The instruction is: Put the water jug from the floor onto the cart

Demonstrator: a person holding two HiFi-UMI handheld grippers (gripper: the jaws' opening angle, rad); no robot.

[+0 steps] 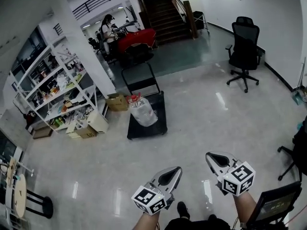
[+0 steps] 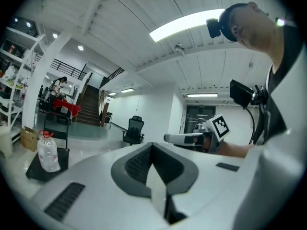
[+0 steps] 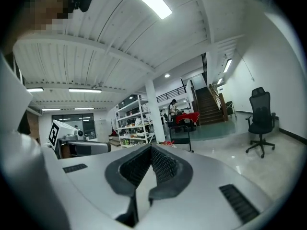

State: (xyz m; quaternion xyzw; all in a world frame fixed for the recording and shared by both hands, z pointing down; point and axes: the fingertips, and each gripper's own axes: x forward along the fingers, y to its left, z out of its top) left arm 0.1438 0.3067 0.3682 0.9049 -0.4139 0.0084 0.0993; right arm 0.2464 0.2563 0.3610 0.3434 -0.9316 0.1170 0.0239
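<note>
The clear water jug with a red cap stands on the black flat cart, whose push handle rises at its far end. In the left gripper view the jug shows far off at the left, on the cart. My left gripper and right gripper hang side by side low in the head view, well short of the cart. Both are shut with nothing between the jaws. Each gripper view shows its own closed jaws, left and right.
A white shelf rack and cardboard boxes stand left of the cart. A black office chair is at the far right, another chair by my right arm. A staircase and a person at a red-covered table lie beyond.
</note>
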